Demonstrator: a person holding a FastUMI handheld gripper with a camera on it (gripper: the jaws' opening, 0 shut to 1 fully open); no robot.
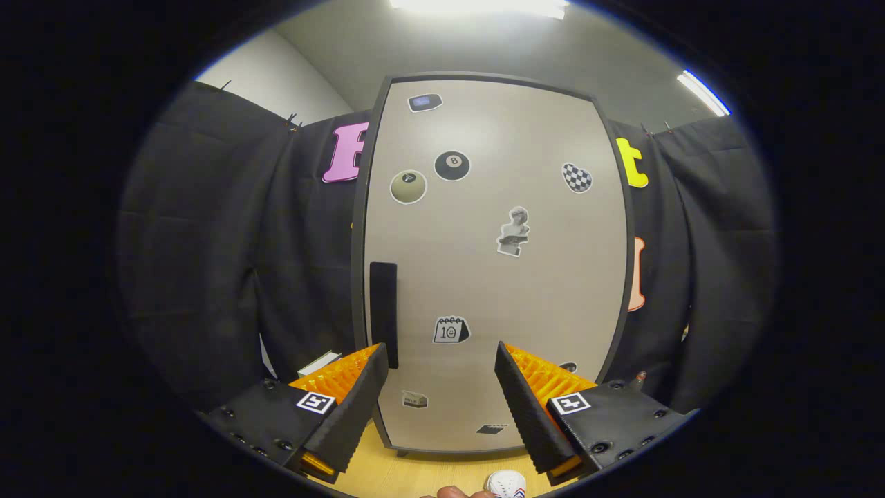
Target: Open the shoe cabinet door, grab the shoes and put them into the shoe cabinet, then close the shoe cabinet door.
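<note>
The shoe cabinet stands just ahead of me, upright on a wooden floor. Its beige door is shut and carries several stickers. A black vertical handle runs along the door's left edge, just above my left fingertip. My gripper is open, its black and orange fingers spread wide with nothing between them. The white toe of a shoe lies on the floor below the right finger, close to me.
Black cloth walls flank the cabinet on both sides. A small white object sits low on the left, behind the left finger. The wooden floor runs from the cabinet's foot towards me. A bit of a person's hand shows beside the shoe.
</note>
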